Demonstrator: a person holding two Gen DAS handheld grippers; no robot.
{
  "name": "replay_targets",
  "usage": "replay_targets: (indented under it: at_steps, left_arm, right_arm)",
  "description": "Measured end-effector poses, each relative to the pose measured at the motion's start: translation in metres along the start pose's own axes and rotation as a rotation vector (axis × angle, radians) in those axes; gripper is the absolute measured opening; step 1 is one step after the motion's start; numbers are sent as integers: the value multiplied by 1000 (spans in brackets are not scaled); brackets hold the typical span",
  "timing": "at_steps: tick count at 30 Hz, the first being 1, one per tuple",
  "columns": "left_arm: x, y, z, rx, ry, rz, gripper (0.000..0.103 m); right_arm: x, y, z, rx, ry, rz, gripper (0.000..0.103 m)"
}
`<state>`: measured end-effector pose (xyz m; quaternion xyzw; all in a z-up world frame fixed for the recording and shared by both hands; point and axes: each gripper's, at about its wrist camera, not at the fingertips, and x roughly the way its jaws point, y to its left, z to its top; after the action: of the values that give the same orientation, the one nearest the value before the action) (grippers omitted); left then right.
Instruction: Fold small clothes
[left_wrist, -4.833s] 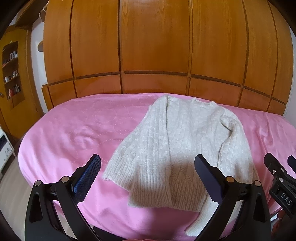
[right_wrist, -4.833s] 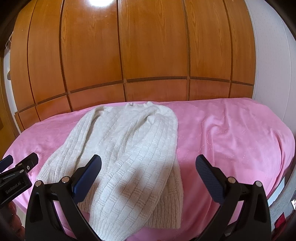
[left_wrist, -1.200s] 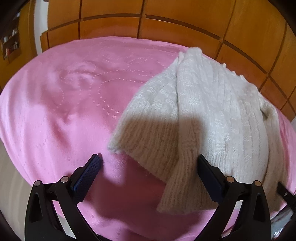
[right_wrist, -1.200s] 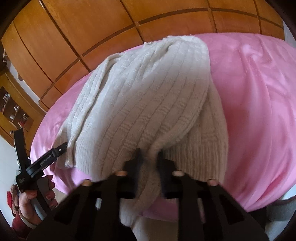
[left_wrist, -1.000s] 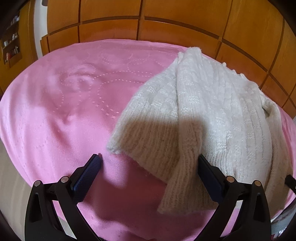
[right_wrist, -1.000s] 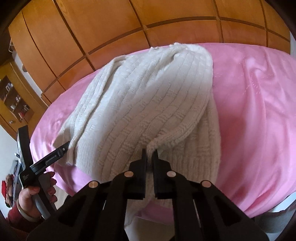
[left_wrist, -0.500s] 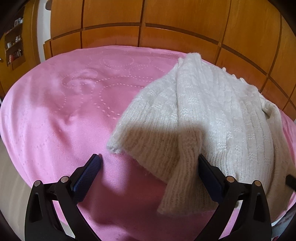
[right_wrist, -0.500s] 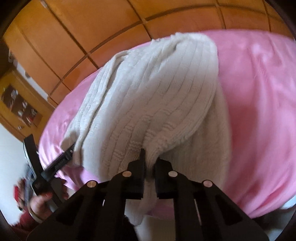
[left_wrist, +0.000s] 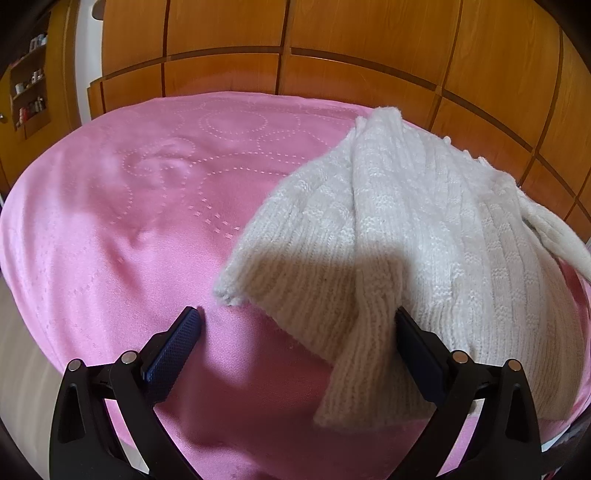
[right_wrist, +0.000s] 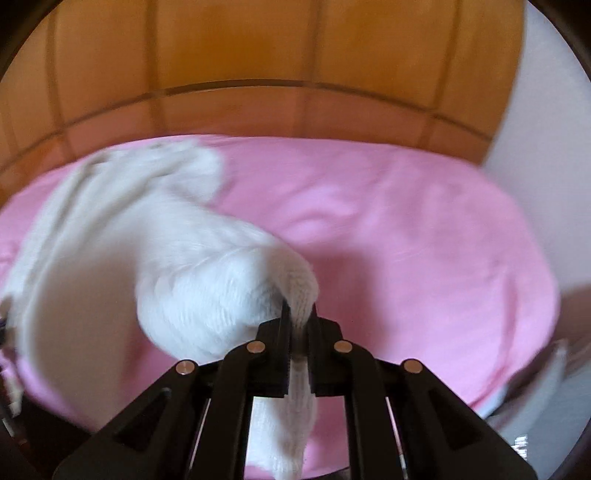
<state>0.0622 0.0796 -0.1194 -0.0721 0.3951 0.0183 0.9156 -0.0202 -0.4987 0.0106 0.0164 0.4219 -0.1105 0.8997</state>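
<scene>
A cream knit sweater (left_wrist: 424, 236) lies on a pink bedspread (left_wrist: 129, 221). In the left wrist view its left sleeve lies folded over the body, cuff (left_wrist: 365, 373) near the bed's front edge. My left gripper (left_wrist: 295, 321) is open and empty, hovering above that cuff and the lower hem. My right gripper (right_wrist: 298, 314) is shut on the sweater's right sleeve (right_wrist: 236, 288) and holds it lifted off the bed. The right wrist view is blurred by motion. The rest of the sweater (right_wrist: 92, 206) trails to the left.
Wooden wardrobe panels (left_wrist: 295, 37) stand behind the bed. A shelf with small items (left_wrist: 27, 92) is at the far left. A white wall (right_wrist: 546, 92) is on the right. Bare pink bedspread (right_wrist: 406, 221) extends right of the sweater.
My right gripper has swung to the right with the sleeve in its grip, pulling it up and away from the body. My left gripper has barely moved and stays open.
</scene>
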Motion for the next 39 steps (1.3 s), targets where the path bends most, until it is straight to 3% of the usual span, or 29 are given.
replay_targets:
  at_steps: [5,10,14,17,20,23,26,30,31,34,39]
  left_arm:
    - [0,0,1,1,3,0,100]
    - [-1,2,4,-4,19,-12,100]
    - [-2,4,6,-2,36,-27,100]
    - [-3,6,9,5,55,-51,100]
    - [-3,7,11,11,60,-69,100]
    - [-5,7,14,15,39,-72,100]
    - [-11,3,16,33,-11,-43,100]
    - [-18,2,18,29,-51,-17,100]
    - [-19,2,18,19,-51,-27,100]
    - [-19,4,19,5,-35,-53,100]
    - [-25,2,16,9,-24,-98,100]
  right_arm:
    - [40,-61,41,6,-18,-266,6]
    - [84,-92,78,-14,-33,-489,5]
    - [127,-101,85,-1,10,-554,6]
    - [167,-90,73,-5,101,-535,8]
    - [185,-81,60,3,133,-528,29]
    - [164,-71,57,48,50,-576,80]
    - [125,-48,56,106,-87,-490,85]
    - [90,3,52,61,-213,-324,98]
    - [86,25,50,22,-223,-252,100]
    - [76,86,42,-66,-215,-141,101]
    - [85,151,30,-82,-187,-12,101]
